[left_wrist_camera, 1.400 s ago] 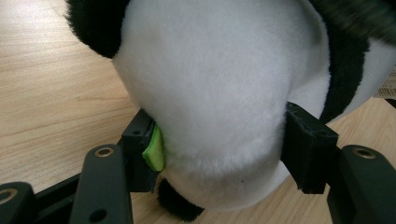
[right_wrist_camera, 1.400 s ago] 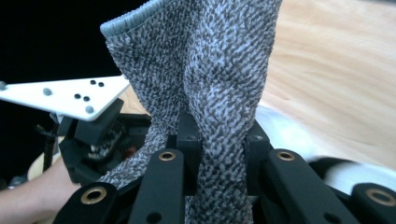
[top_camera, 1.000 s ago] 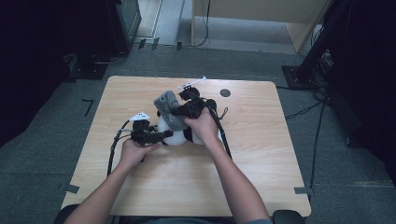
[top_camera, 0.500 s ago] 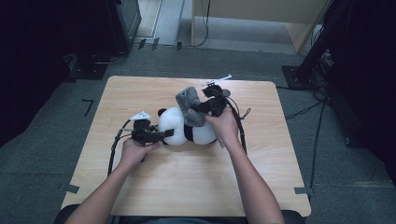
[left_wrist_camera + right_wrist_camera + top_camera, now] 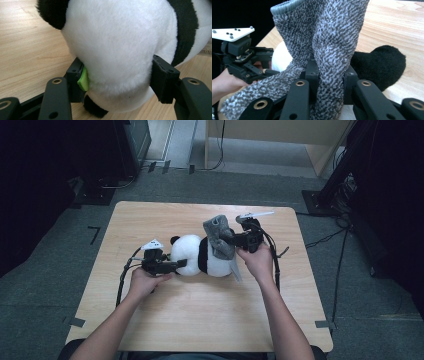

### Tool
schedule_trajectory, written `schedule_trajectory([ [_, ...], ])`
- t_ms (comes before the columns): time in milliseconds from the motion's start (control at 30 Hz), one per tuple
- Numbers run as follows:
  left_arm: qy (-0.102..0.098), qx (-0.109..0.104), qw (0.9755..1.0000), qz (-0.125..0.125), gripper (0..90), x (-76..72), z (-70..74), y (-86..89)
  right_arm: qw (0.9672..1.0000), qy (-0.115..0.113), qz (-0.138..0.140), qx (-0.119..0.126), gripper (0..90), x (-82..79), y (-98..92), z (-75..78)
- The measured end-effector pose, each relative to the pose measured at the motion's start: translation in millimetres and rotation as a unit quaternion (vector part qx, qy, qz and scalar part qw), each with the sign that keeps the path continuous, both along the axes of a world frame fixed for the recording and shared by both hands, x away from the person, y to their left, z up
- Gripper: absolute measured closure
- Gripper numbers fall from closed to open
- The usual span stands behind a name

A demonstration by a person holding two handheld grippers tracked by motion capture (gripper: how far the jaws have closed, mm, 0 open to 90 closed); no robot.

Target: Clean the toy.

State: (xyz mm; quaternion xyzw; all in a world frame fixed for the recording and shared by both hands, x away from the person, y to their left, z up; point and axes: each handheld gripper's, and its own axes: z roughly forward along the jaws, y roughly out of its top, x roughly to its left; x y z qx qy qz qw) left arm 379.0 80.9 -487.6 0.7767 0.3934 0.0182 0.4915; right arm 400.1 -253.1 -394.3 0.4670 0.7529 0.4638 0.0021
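Plainly, the grey knitted garment (image 5: pixel 322 40) bears no readable label.

We seem to be in a lab or studio: a bare wooden table (image 5: pixel 200 320) on grey carpet tiles (image 5: pixel 60 285), cables (image 5: pixel 327 237) trailing between dark equipment stands (image 5: pixel 345 175).

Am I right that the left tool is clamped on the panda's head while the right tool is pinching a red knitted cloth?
Not quite: the cloth in the right tool is grey, not red, as the right gripper view shows. The left tool does clamp the panda at its head.
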Motion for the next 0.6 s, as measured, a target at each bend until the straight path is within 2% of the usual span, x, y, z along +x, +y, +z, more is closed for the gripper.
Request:
schedule_trajectory([
  [100,-0.001,0.002,1.0,-0.002,39.3,0.2,0.3,-0.1,1.0,-0.006,-0.003,0.001,74.9,-4.7,-10.0,-0.9],
  [200,0.0,0.0,1.0,-0.003,39.3,0.7,0.0,0.1,0.9996,0.003,-0.019,0.021,74.9,-8.7,-24.3,-5.5],
  [300,0.004,-0.006,1.0,-0.002,39.3,1.7,-0.9,1.0,0.999,0.008,-0.032,0.031,75.0,-10.5,-35.4,-9.6],
  [433,0.011,-0.01,0.9999,0.002,39.5,2.7,-1.2,1.7,0.9985,0.008,-0.051,0.017,75.8,-11.3,-46.2,-12.8],
  [600,0.014,-0.014,0.9998,0.003,39.8,4.1,-2.0,2.5,0.9982,0.012,-0.053,0.024,76.2,-8.8,-51.9,-21.1],
])
